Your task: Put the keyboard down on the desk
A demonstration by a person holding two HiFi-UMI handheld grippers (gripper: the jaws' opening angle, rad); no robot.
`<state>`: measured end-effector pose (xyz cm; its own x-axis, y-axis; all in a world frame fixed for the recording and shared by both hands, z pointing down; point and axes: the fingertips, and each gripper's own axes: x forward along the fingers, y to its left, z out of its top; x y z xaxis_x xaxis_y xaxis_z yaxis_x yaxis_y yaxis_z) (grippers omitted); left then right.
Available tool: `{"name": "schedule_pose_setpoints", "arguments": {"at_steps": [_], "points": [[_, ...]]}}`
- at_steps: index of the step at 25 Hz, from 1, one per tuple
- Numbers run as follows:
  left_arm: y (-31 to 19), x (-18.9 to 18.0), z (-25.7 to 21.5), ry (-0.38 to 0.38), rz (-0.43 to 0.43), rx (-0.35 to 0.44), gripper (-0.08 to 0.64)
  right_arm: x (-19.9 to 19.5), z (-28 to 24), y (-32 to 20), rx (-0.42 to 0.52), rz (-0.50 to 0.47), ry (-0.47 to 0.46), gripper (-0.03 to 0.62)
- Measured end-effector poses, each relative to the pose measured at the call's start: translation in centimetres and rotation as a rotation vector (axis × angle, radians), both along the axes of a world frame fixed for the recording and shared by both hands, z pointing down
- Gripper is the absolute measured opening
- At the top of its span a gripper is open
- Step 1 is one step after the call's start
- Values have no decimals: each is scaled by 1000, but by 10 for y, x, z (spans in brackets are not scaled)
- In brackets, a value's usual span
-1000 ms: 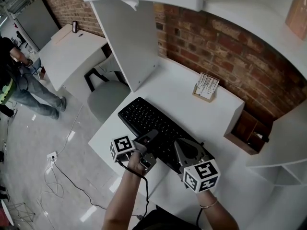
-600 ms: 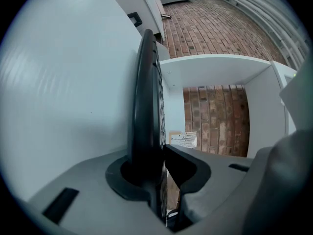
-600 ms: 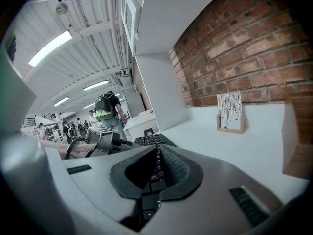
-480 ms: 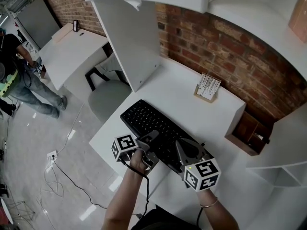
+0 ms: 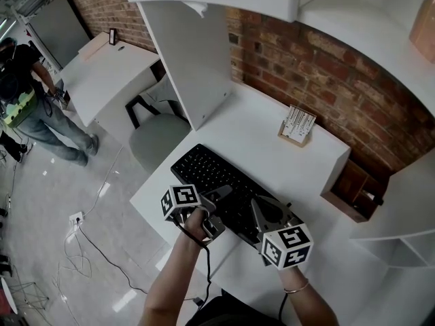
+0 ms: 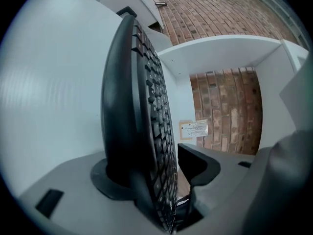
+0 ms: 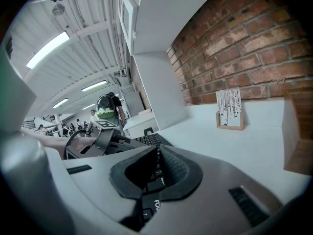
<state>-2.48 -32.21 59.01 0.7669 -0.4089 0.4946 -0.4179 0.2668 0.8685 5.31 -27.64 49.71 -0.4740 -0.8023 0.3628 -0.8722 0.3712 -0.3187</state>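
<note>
Currently both hands are angling slightly downward. The left gripper (image 5: 221, 194) is straddling the keyboard's (image 5: 211, 172) near edge, jaws just opening, one pad clear of the keys. The right gripper (image 5: 257, 206) is sitting closed over its right end. The keyboard is lying flat on the desk (image 5: 272, 151), unmoved.

Keyboard (image 5: 214, 182): black, full-size, slim body with rows of low dark keys.
Pose: flat, keys up, long axis running from 10 o'clock to 4 o'clock in the head view.
Place: resting on the bench (image 5: 272, 141), in its 8 o'clock part, close to the front edge.
Bench: white, plain, smooth top.
Hidden: the keyboard's 4 o'clock end.
</note>
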Motion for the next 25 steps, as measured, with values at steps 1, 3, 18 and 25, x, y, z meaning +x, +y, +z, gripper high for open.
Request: {"name": "schedule_pose_setpoints", "arguments": {"at_steps": [1, 3, 18, 25], "points": [[1, 2, 0, -15, 33, 4, 259, 0, -1, 0, 2, -1, 1, 6], [6, 4, -1, -48, 101, 14, 267, -1, -2, 1, 4, -2, 3, 6], [20, 5, 1, -265, 440, 71, 295, 0, -8, 5, 13, -1, 5, 6], [26, 2, 3, -275, 479, 30, 299, 3, -2, 6, 3, -18, 30, 6]]}}
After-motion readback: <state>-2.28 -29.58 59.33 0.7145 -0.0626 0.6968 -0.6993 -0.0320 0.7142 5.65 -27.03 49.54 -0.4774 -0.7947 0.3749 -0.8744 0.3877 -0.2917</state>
